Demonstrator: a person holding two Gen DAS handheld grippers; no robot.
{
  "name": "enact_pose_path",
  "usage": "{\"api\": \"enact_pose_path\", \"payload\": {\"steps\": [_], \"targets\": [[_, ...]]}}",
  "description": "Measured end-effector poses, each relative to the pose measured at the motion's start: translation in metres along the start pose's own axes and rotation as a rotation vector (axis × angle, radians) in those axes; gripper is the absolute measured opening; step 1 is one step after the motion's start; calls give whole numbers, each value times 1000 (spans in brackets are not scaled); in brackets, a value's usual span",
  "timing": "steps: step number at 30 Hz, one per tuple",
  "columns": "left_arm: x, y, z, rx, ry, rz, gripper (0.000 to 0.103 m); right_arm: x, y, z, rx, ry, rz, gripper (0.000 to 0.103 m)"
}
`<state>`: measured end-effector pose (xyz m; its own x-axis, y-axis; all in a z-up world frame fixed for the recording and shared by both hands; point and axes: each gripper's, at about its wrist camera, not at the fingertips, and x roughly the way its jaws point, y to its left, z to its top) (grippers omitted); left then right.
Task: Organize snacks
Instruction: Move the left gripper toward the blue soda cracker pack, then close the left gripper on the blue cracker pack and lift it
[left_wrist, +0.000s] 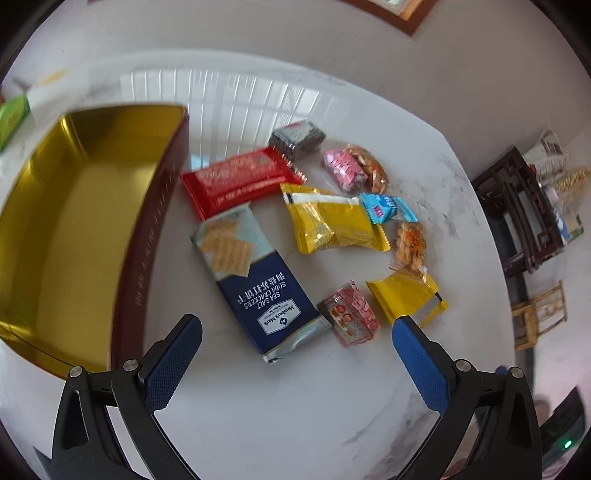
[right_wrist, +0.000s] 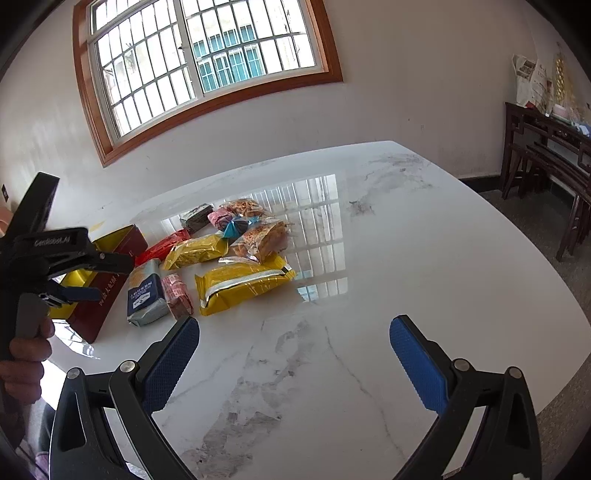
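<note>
Several snack packs lie on the white marble table (left_wrist: 295, 406): a blue sea-salt cracker pack (left_wrist: 258, 284), a red pack (left_wrist: 240, 181), two yellow packs (left_wrist: 332, 221) (left_wrist: 406, 295), a small red-white pack (left_wrist: 349, 314), a light-blue pack (left_wrist: 384, 208) and clear bags. An open tin (left_wrist: 74, 221), gold inside and maroon outside, stands to their left and is empty. My left gripper (left_wrist: 297, 328) is open, just above the near end of the cracker pack. My right gripper (right_wrist: 295, 328) is open and empty over bare table, in front of the nearest yellow pack (right_wrist: 243, 284). The left gripper's body (right_wrist: 55, 254) shows in the right wrist view.
A green box (left_wrist: 13, 118) lies beyond the tin at the far left. A dark wooden sideboard (right_wrist: 546, 147) with papers stands at the right wall. A window (right_wrist: 199, 62) is behind the table. A wooden stool (left_wrist: 539, 314) stands beside the table.
</note>
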<state>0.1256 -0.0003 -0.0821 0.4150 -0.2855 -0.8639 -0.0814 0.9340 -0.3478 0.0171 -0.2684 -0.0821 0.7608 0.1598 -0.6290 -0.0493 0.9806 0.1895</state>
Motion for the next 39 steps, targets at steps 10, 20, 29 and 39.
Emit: {"api": "enact_pose_path", "payload": {"steps": [10,20,29,39], "targets": [[27,17,22,-181,86,2,102,4,-8,-2,18,13,3,103],[50,14,23,-218,146,87,76,9,-22,-5,58,27,4,103],[51,14,26,-265,157,121,71,11,-30,-5,78,29,10,103],[44,28,29,-373,141,160,43,15,-41,-5,108,41,16,103]]}}
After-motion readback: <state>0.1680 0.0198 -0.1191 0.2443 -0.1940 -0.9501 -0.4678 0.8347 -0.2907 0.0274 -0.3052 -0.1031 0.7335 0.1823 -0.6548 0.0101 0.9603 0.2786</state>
